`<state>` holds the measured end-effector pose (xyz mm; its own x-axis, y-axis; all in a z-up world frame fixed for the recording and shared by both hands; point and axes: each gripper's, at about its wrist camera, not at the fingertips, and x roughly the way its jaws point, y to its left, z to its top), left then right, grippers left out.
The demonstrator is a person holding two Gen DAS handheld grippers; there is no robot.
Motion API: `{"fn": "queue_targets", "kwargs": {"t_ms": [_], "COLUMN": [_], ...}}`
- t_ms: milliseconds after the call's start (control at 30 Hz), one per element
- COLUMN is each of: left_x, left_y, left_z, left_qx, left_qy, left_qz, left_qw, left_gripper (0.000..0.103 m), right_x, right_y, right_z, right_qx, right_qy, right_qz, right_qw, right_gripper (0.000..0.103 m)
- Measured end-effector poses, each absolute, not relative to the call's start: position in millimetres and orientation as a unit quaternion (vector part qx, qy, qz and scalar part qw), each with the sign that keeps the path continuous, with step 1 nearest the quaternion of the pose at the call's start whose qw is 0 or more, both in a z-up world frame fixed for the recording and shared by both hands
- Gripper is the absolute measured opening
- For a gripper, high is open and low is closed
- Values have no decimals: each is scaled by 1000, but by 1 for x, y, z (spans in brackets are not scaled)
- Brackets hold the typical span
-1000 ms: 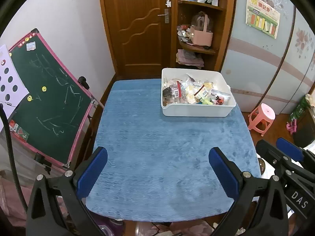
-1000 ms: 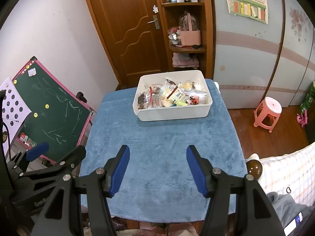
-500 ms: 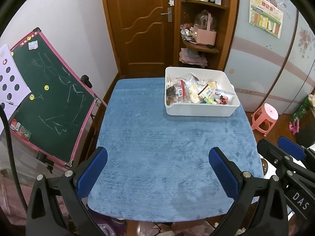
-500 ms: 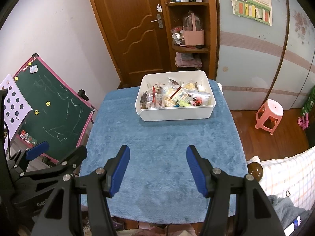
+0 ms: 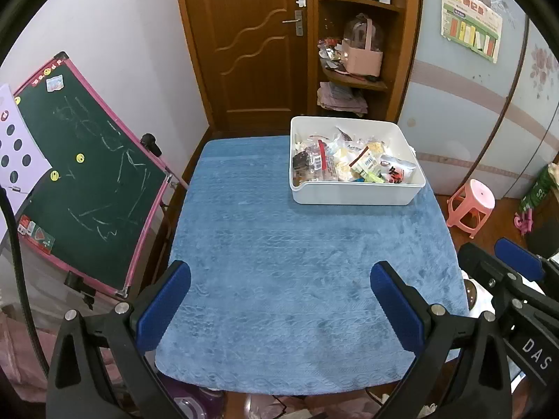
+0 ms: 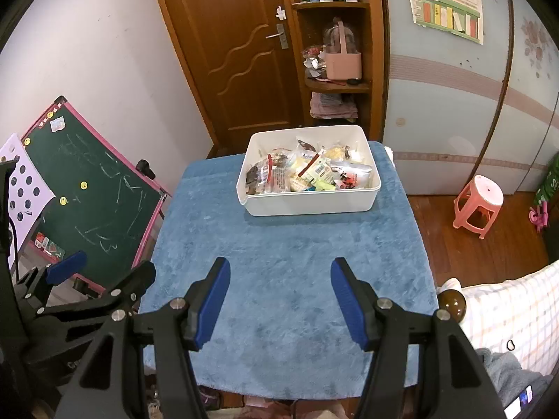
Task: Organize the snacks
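Left wrist view: left gripper (image 5: 279, 300), fingers wide apart, holding nothing, above the near edge of the blue cloth (image 5: 307, 262). White bin (image 5: 353, 197) of snacks (image 5: 349, 166) at the far right corner. Right gripper (image 5: 517, 262) alongside, marked "DAS".

Right wrist view: right gripper (image 6: 279, 300), fingers apart, holding nothing; bare cloth (image 6: 286, 244) between it and the bin (image 6: 307, 206). Snack (image 6: 307, 173) labels unreadable. Chalkboard (image 6: 87, 195) off the left edge.

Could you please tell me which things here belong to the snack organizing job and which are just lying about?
Job: white bin; snack packets inside it; left gripper, open; right gripper, open.

Lying about: chalkboard; pink stool; pink basket on the shelf.
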<state>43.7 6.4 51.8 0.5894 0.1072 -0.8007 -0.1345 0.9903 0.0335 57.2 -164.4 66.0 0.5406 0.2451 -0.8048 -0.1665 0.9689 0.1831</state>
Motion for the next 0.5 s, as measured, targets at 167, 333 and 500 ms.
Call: {"fn": "queue_targets", "kwargs": {"t_ms": [167,333,500], "left_x": [44,45,50], "left_y": [6,6,6], "left_z": [50,49,45], "left_qx": [-16,-16,-18], "left_qy": [450,451,457], "left_qz": [67,66,66], "left_qw": [890,890,887], "left_gripper": [102,102,102], "right_x": [58,59,60], "right_y": [-167,-167,-168], "right_z": [65,66,63], "right_qx": [43,43,43], "right_qy": [466,466,468], "right_qz": [117,117,117], "right_qw": [876,876,875], "right_gripper": [61,61,61]}}
